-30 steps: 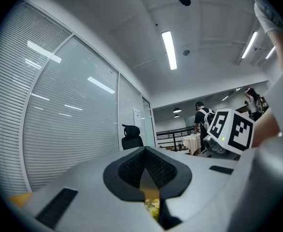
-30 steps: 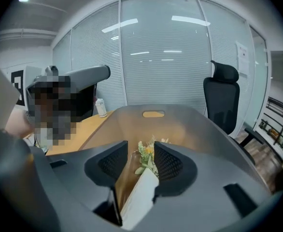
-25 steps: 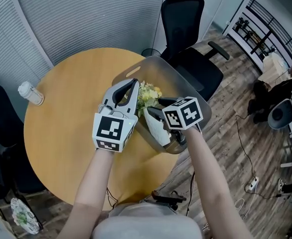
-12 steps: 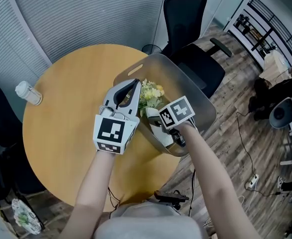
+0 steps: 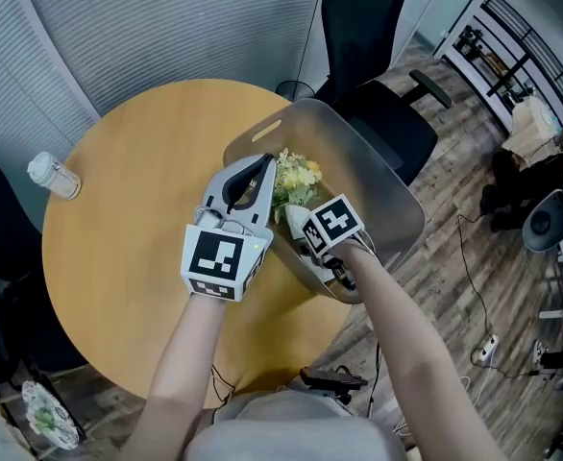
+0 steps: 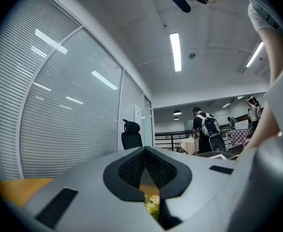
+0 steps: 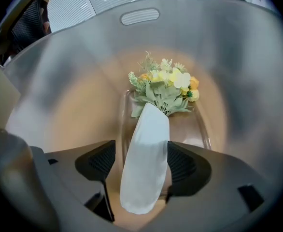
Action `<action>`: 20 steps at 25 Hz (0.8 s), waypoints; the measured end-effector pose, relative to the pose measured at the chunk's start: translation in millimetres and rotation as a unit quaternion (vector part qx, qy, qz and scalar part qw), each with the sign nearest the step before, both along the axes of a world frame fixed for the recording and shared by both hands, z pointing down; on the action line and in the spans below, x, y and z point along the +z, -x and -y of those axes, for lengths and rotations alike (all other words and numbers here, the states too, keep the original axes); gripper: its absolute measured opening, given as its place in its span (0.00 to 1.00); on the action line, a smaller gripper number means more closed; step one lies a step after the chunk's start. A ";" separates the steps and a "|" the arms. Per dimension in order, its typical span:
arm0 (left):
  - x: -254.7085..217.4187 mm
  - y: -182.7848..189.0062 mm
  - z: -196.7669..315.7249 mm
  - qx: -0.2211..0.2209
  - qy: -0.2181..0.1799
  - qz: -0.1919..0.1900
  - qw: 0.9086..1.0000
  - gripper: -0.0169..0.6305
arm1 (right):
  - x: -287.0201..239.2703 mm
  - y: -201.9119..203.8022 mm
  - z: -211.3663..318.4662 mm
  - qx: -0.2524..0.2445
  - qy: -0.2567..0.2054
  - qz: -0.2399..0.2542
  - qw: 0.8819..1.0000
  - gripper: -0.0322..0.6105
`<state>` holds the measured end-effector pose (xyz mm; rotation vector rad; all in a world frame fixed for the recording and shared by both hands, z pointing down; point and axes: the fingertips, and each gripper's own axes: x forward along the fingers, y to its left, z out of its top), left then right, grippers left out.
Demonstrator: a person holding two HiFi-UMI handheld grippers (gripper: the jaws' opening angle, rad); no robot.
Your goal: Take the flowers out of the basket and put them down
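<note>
A: Where are the flowers [image 7: 168,81] lying?

B: They are lying on the floor of the grey basket [image 5: 373,176], which is sitting at the right edge of the round tabletop [image 5: 137,190], near the black office chair [image 5: 358,17]. The yellow and pale blooms are pointing toward the wall with the handle slot [image 7: 140,16]. The white wrapper [image 7: 148,124] round the stems is pointing back at me.

A: What is your right claw [image 7: 142,162] doing?

B: I am aiming it steeply down into the basket. Its jaws have just been opening, and they are standing spread wide, one on each side of the white wrapper, which is running up between them. On one side a clear gap is showing. On the other the pad is sitting just beside the paper's edge, and it is not squeezing it.

A: And the left one?

B: I am holding my left claw [image 5: 260,166] level, with its jaws pressed together. Its tip is sitting at the basket's near left rim, just beside the blooms — whether it is pinching that rim I cannot tell. A scrap of yellow flower is showing through the slit under the pads.

A: Is anything else sitting on the tabletop?

B: A small white jar [image 5: 55,177] is standing at the far left — well apart from the basket.
</note>
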<state>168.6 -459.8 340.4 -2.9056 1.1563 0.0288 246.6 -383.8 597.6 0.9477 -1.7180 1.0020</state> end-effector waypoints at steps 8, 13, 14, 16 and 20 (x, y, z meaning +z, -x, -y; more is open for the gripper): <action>1.5 1.5 3.7 -0.003 0.001 -0.006 1.000 0.03 | 18.0 -11.3 -3.3 -0.003 0.032 -0.044 0.998 0.53; 4.2 1.1 5.8 -0.003 0.004 -0.006 1.000 0.03 | 23.4 -7.9 1.4 0.006 0.044 -0.043 0.998 0.54; 4.2 1.4 5.5 -0.003 0.004 -0.006 1.000 0.03 | 25.0 -6.4 1.1 0.009 0.047 -0.042 0.998 0.54; 4.2 2.3 5.7 -0.004 0.003 -0.006 1.000 0.03 | 29.3 -3.3 0.3 0.016 0.051 -0.038 0.998 0.56; 6.0 3.2 10.4 -0.008 0.006 -0.007 1.000 0.03 | 39.1 -0.4 0.6 0.049 0.058 -0.018 0.997 0.60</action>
